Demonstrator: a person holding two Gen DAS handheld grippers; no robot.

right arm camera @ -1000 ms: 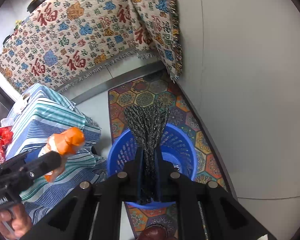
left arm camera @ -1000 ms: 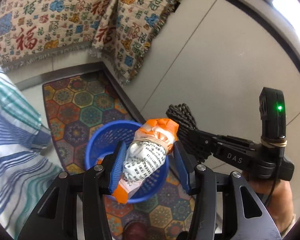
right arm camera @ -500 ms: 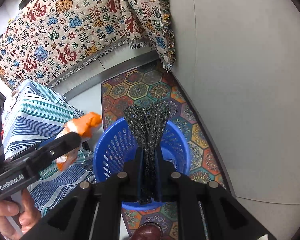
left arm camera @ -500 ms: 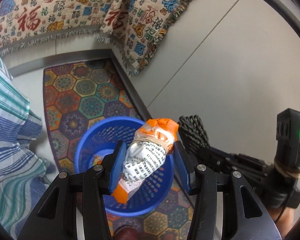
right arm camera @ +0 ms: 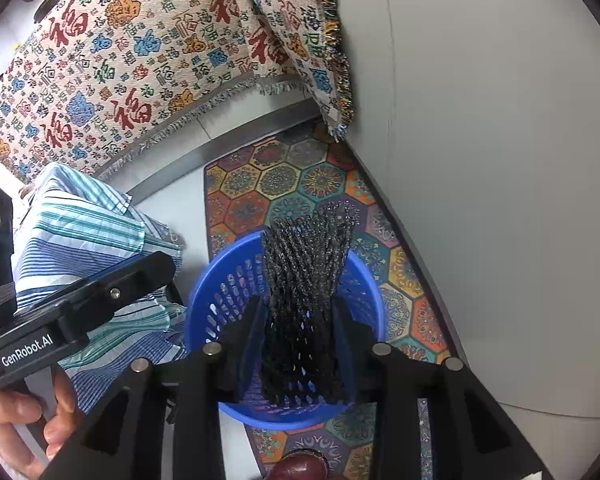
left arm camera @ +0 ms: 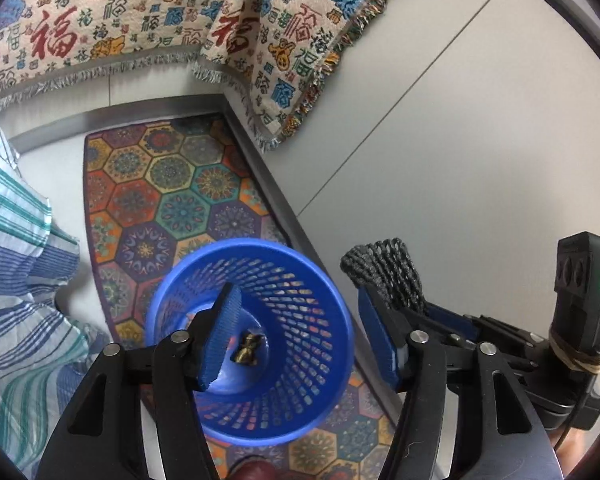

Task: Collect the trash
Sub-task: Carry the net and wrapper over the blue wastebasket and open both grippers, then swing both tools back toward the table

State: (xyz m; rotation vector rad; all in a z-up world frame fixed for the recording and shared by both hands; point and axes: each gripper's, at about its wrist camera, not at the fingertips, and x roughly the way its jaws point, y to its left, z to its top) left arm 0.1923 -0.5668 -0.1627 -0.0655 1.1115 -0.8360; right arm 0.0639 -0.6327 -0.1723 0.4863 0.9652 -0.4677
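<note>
The left gripper (left arm camera: 300, 336) is held spread and empty above the blue basket (left arm camera: 324, 284). At its 3 o'clock, black mesh netting (right arm camera: 304, 304) is clamped in the right gripper (right arm camera: 300, 344), over the basket.

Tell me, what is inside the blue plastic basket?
In the blue plastic mesh basket, one small brownish object lies on the bottom. The open left gripper finger covers part of the floor, so anything lying there stays hidden.
</note>
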